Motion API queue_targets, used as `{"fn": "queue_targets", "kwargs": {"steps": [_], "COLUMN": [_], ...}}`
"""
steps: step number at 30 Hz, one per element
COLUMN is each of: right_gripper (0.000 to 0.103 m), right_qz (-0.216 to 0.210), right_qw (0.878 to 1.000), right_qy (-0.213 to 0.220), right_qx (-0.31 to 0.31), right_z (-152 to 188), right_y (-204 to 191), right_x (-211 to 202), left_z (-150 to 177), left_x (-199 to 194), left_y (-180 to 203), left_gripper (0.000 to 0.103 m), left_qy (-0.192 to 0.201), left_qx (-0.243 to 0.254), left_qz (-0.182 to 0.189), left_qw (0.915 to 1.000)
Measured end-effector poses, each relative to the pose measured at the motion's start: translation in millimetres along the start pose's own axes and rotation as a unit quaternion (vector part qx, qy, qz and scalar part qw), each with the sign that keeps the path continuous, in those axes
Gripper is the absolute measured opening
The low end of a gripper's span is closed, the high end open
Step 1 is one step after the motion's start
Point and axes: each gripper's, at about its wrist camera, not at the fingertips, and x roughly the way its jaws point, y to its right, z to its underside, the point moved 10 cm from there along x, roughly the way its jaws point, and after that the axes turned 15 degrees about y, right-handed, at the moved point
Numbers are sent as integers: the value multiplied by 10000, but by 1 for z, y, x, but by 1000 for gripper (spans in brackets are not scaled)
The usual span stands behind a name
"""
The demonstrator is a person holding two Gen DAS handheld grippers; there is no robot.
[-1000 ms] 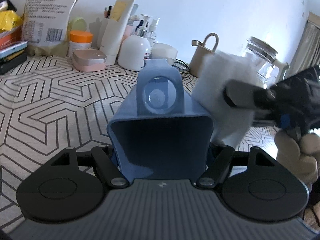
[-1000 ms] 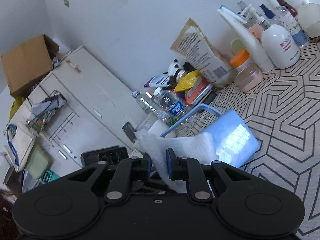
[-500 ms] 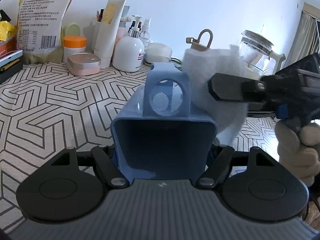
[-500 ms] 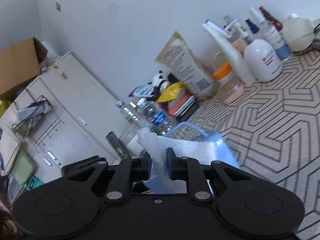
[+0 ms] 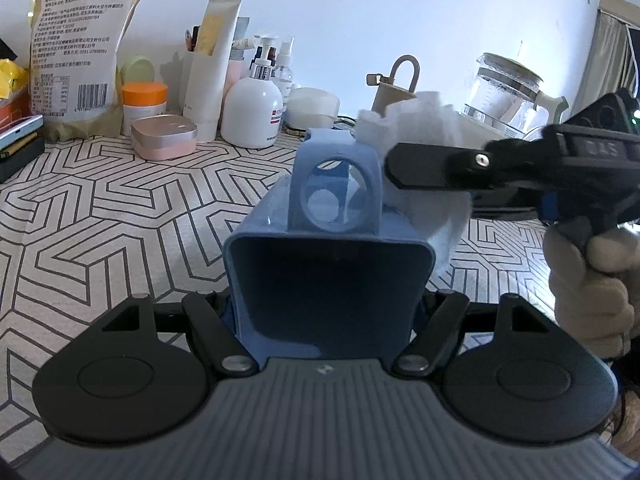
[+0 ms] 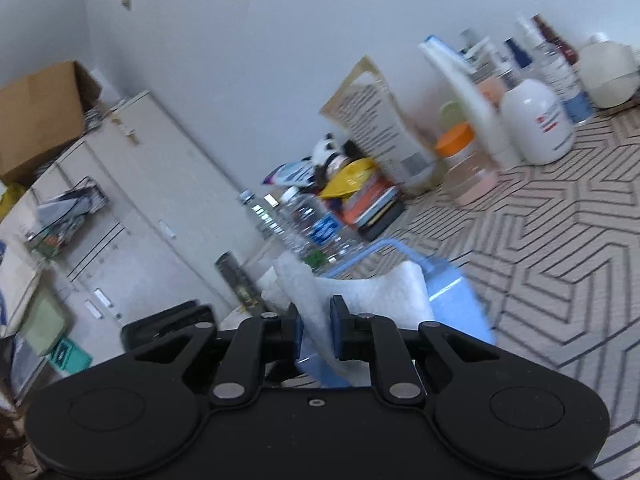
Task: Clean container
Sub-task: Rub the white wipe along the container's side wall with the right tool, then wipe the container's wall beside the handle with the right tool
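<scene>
A blue plastic container [image 5: 328, 272] with a round-holed handle tab is clamped between my left gripper's [image 5: 326, 312] jaws, its open mouth facing the camera. My right gripper [image 5: 404, 168] comes in from the right, held by a gloved hand [image 5: 588, 280]. Its jaws are closing on a white cloth [image 5: 416, 128] that is pinched between the pads. The cloth lies against the container's upper right side, next to the tab. In the right wrist view the right gripper [image 6: 314, 328] pinches the cloth [image 6: 384, 296] over the container [image 6: 456, 300].
Against the back wall of the patterned tablecloth [image 5: 100, 216] stand a white pump bottle [image 5: 252, 112], an orange-lidded jar [image 5: 144, 104], a pink case [image 5: 164, 136], a food pouch [image 5: 80, 40] and a glass kettle [image 5: 508, 88]. A white cabinet [image 6: 120, 200] stands beyond the table.
The right gripper and cloth have slid left and slightly up along the container's right side, toward the handle tab. The left gripper keeps its hold on the container.
</scene>
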Motion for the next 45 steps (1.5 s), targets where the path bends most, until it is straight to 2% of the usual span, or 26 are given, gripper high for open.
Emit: {"fn": "queue_targets", "kwargs": {"steps": [3, 8, 16, 21, 33, 41, 45], "right_gripper": [17, 17, 17, 17, 17, 17, 17], "right_qz": [246, 268, -269, -285, 332, 644, 545], "right_qw": [9996, 9995, 9993, 9990, 9993, 9973, 9980], "right_qy": [115, 134, -193, -231, 154, 282, 263], "right_qx": [-70, -71, -185, -272, -75, -214, -162], "right_z": [-5, -6, 11, 13, -7, -12, -11], "right_y": [9, 11, -18, -21, 15, 24, 23], "right_x": [-3, -4, 5, 5, -4, -8, -6], "left_z": [-1, -1, 0, 0, -1, -1, -1], "left_x": [0, 0, 1, 1, 0, 0, -1], "left_y": [1, 0, -2, -1, 1, 2, 2], "left_gripper": [74, 74, 74, 74, 74, 74, 74], "left_qy": [1, 3, -68, -63, -4, 4, 3], "left_qx": [14, 11, -43, -15, 109, 162, 177], "left_qz": [3, 5, -2, -14, -66, -103, -108], "left_qw": [10000, 10000, 10000, 10000, 9999, 9998, 9998]}}
